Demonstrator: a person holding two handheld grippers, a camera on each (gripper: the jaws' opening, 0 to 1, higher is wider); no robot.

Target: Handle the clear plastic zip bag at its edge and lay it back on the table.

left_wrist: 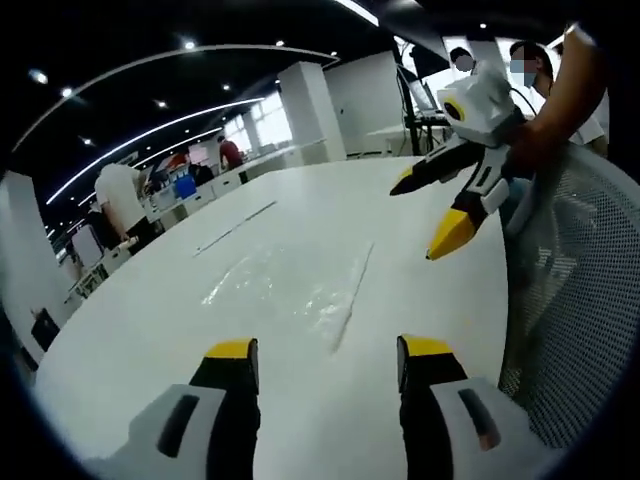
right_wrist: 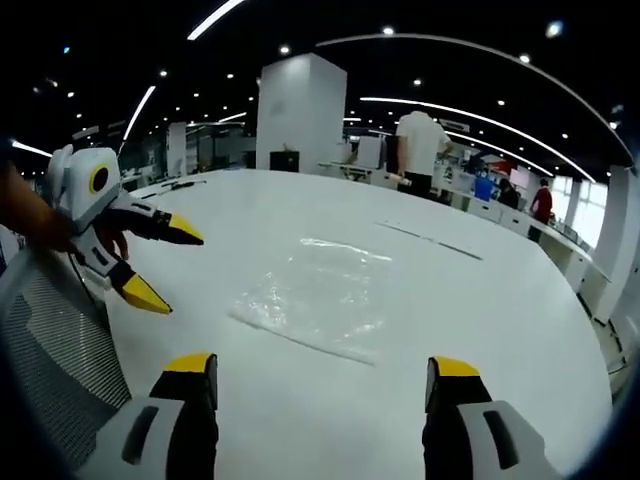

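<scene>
1. Clear plastic zip bag (left_wrist: 290,285) lies flat on the white table (left_wrist: 150,340), just ahead of the left gripper (left_wrist: 328,362), whose jaws are spread wide with nothing in them.
2. Right gripper (right_wrist: 318,378) is the same deal: gaping, empty, bag near its jaws.
3. Risk, probably: thin see-through film on a slick top, so pinching the edge could just skid or crumple it.
</scene>
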